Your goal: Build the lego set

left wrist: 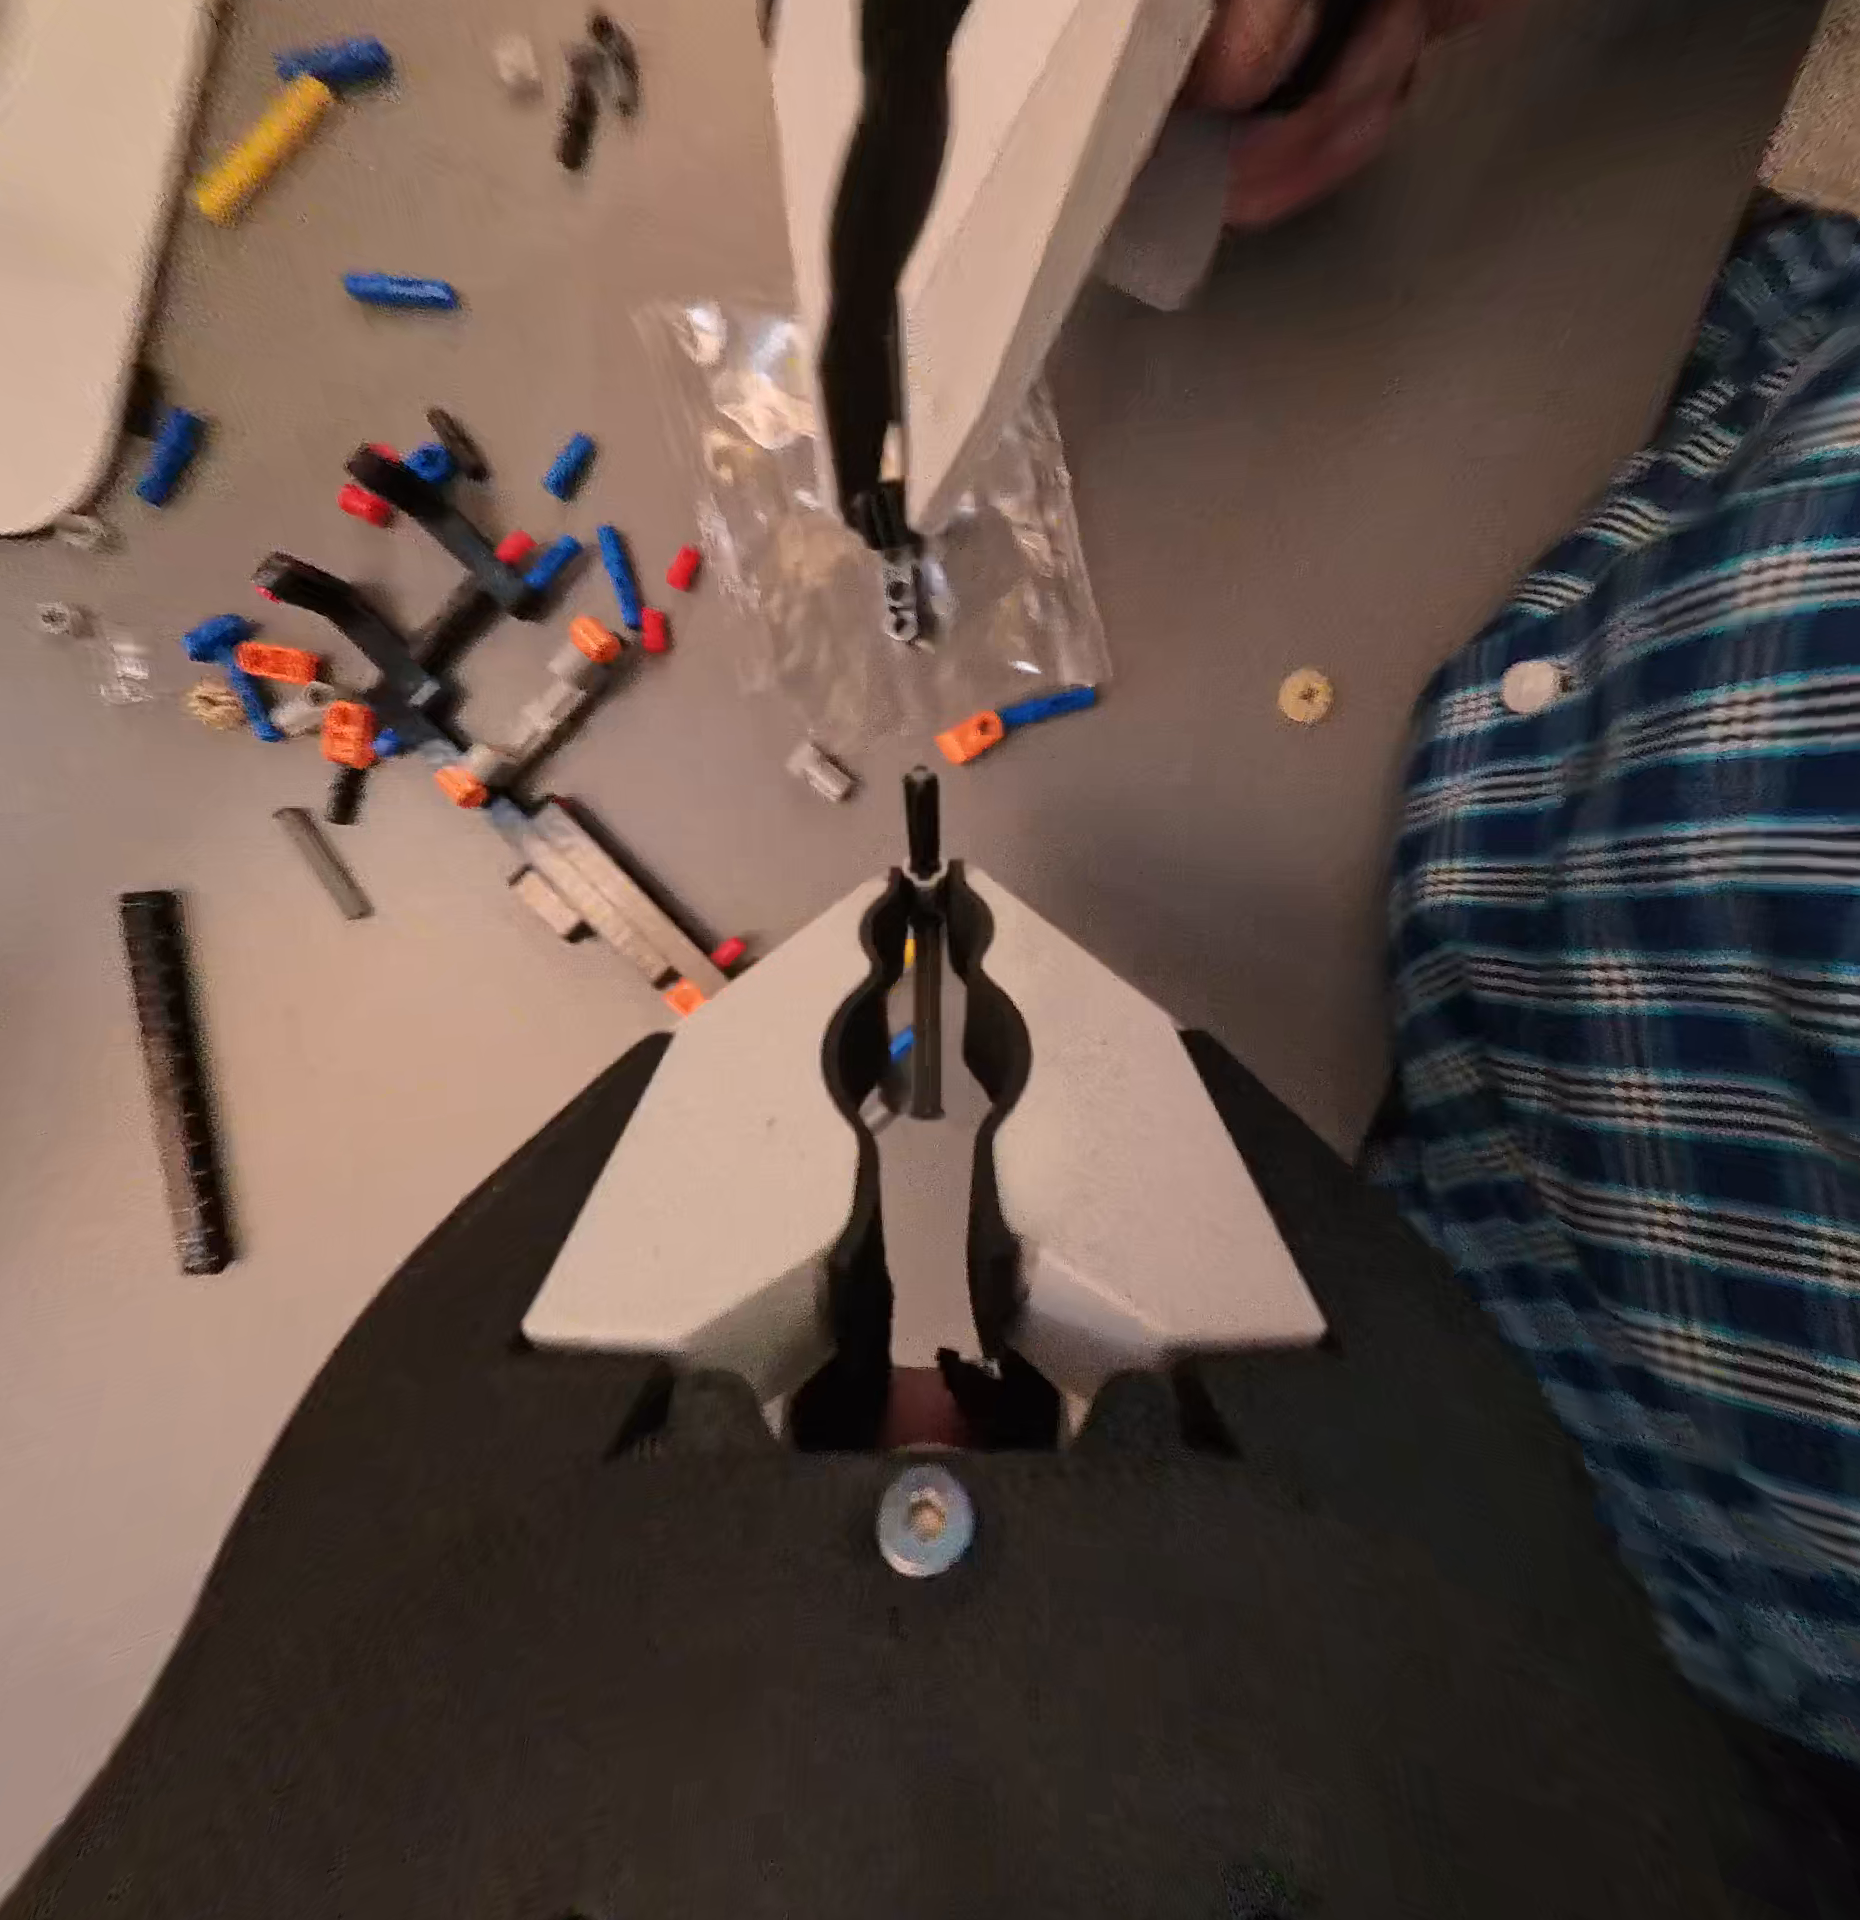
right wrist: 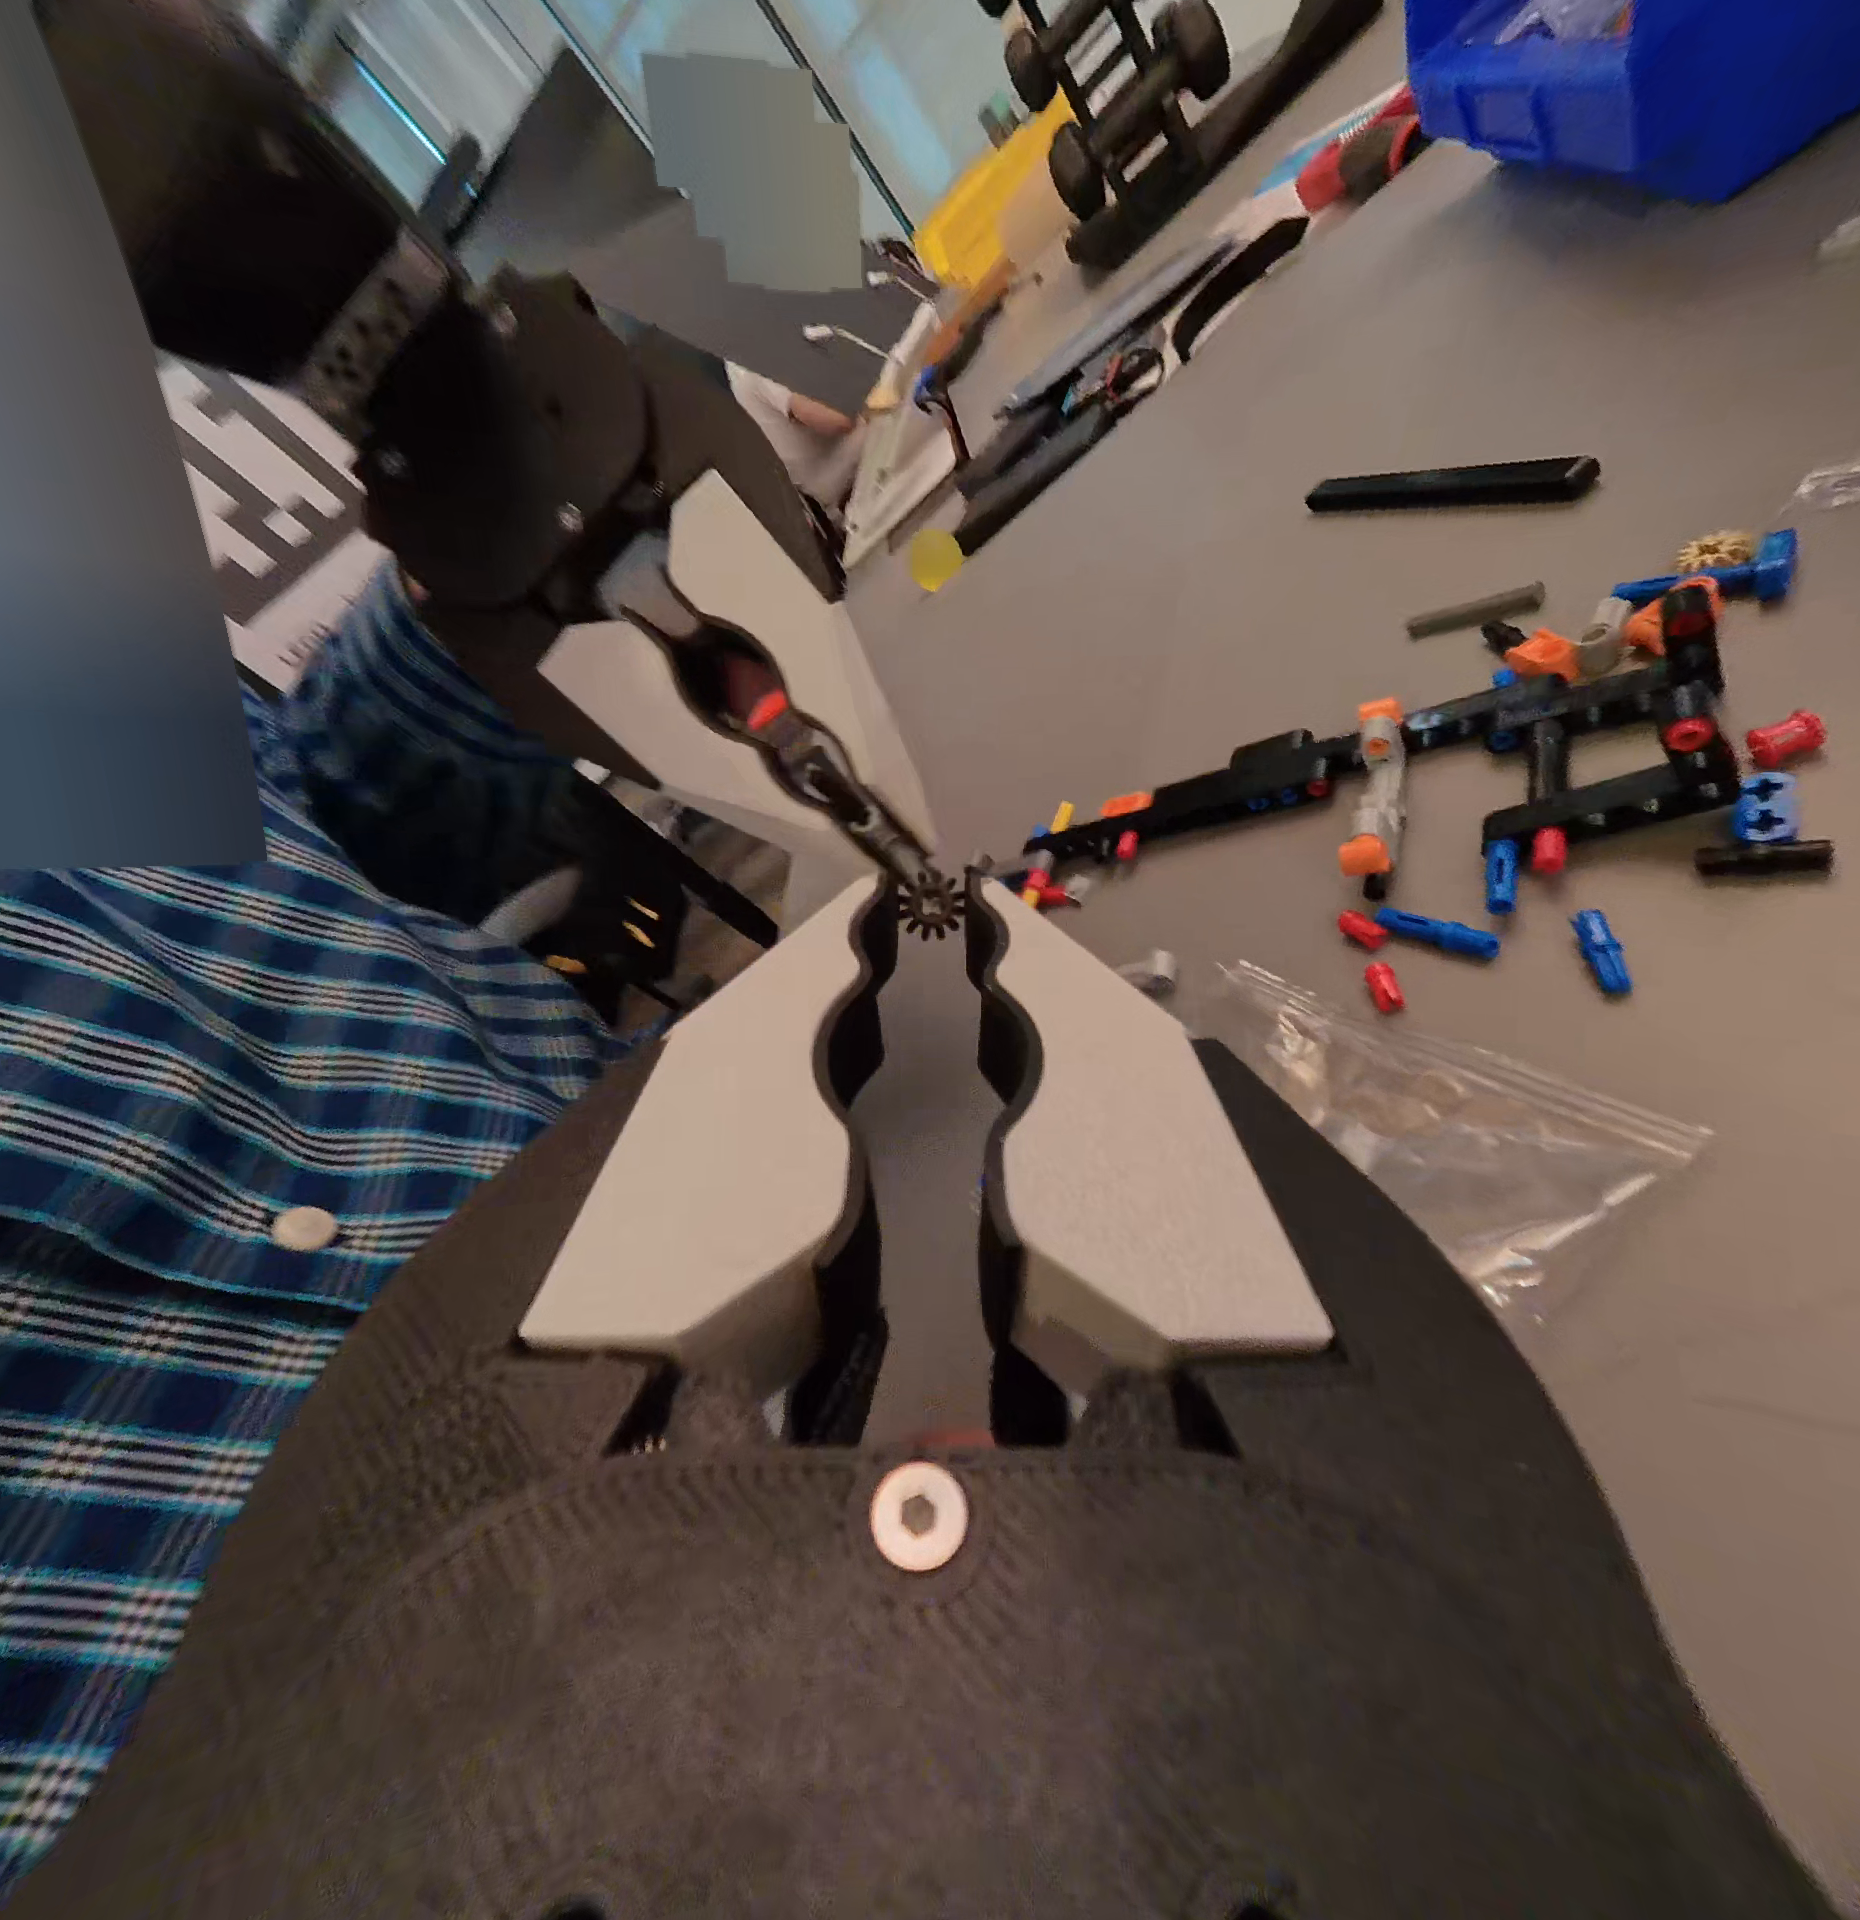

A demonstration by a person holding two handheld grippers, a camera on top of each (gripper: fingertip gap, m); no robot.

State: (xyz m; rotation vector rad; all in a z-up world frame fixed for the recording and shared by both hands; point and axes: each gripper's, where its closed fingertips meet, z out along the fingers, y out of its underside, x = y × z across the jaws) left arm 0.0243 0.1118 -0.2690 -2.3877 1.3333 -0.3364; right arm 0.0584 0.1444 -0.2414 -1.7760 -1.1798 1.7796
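Note:
My left gripper is shut on a thin black axle whose end sticks out past the fingertips. My right gripper is shut on a small black gear held at its tips. In the right wrist view the left gripper comes in from the upper left, and its axle points at the gear's centre, touching or nearly so. In the left wrist view the right gripper hangs at the top centre. A partly built black frame lies on the grey table.
Loose blue, red and orange pins lie around the frame. There is also a clear plastic bag, a long black beam and a tan gear. A person's plaid shirt is close by. A blue bin stands far back. About 6 centimetres separates my left fingertips from my right.

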